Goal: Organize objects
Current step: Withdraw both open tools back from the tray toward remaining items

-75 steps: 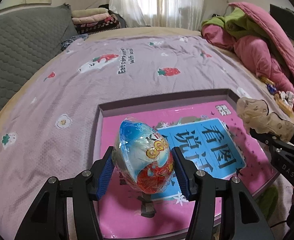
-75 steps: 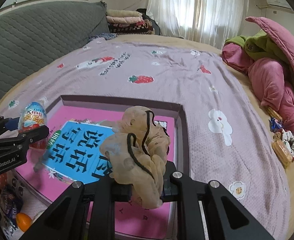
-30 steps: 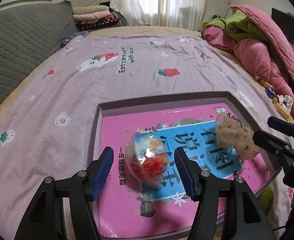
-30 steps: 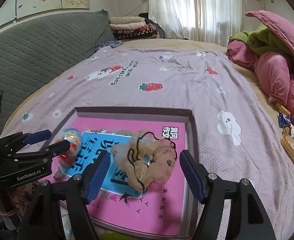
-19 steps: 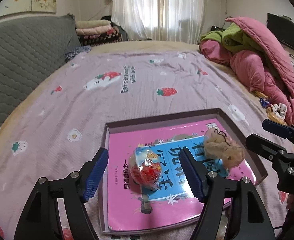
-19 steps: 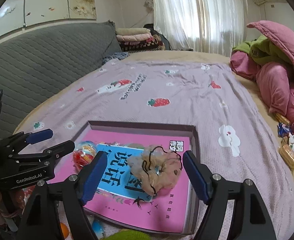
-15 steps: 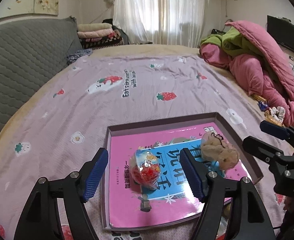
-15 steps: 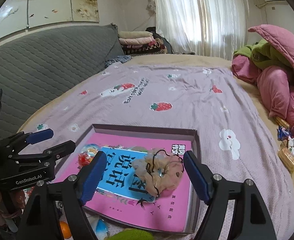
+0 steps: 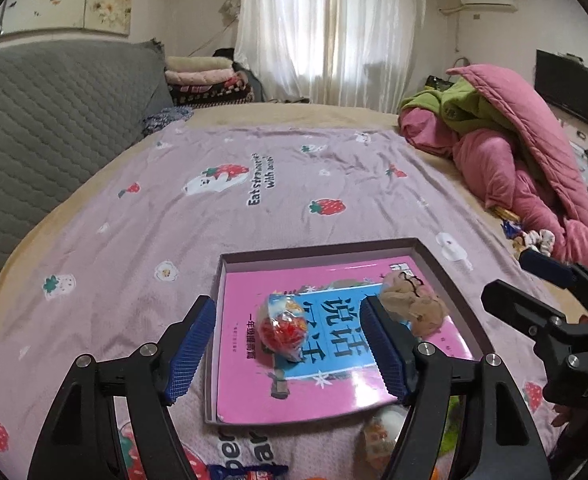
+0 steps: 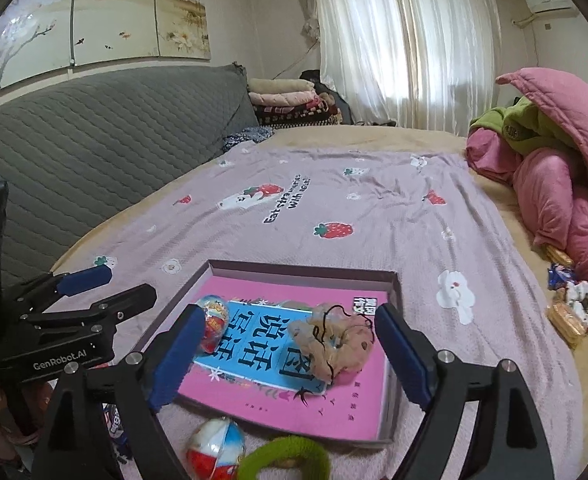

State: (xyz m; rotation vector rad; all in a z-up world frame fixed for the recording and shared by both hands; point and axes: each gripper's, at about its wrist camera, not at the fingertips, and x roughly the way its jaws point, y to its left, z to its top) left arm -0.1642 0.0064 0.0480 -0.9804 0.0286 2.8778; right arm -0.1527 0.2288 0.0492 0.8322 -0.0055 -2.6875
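Tray (image 9: pixel 450 280) on bed holds wrapped egg (image 9: pixel 284 326) and beige scrunchie (image 10: pixel 336 342), both lying on the pink book. Left gripper (image 9: pixel 290 346) jaws spread, empty; right gripper (image 10: pixel 294 354) jaws opening, empty.

Tray (image 9: pixel 446 276) sits on the bedspread (image 9: pixel 254 208), book (image 9: pixel 334 368) flat inside it. On the book: wrapped egg (image 9: pixel 284 326) left, scrunchie (image 9: pixel 414 304) right, apart. Second egg (image 10: pixel 216 454) and hair tie (image 10: pixel 284 458) lie before the tray's near edge.
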